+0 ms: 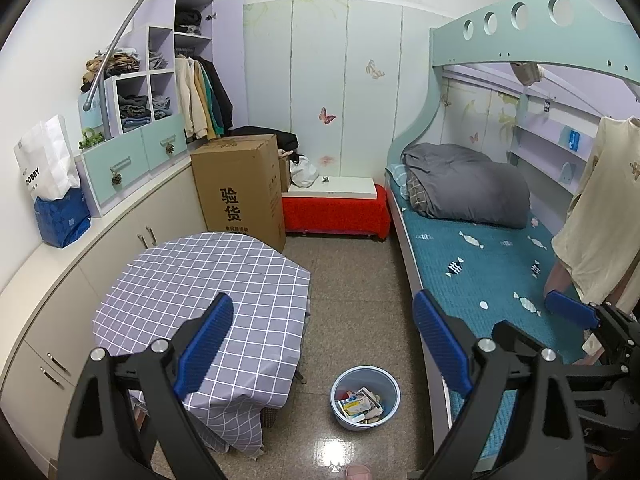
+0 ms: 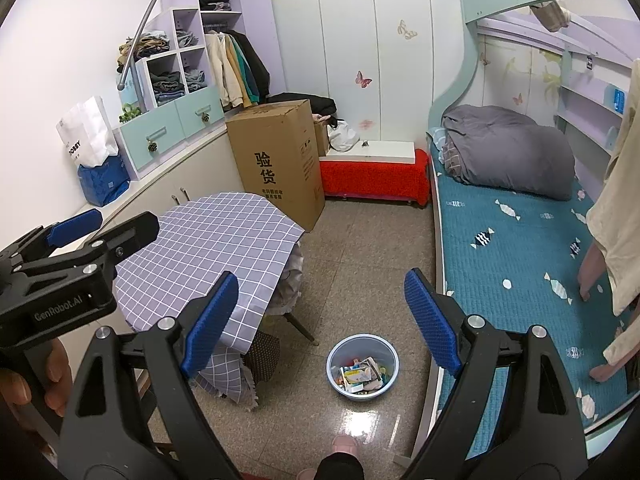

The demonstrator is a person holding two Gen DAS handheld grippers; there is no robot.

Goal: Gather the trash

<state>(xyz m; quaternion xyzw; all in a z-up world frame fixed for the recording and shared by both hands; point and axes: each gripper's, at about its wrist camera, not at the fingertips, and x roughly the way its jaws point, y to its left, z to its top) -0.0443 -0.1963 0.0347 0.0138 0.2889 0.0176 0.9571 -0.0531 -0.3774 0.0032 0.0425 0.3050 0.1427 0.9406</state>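
black gripper [image 2: 320,316] frames, blue ribbed pads [image 2: 210,324], silver screws, "GenRobot.AI" mark

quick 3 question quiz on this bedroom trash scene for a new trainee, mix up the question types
1. True or false: the blue bin on the floor already holds trash.
2. What covers the table? A) checked cloth B) red cloth C) nothing
3. Name the state of the left claw and the right claw.

Key:
1. True; wrappers and paper lie inside it.
2. A
3. Both open, with nothing between the pads.
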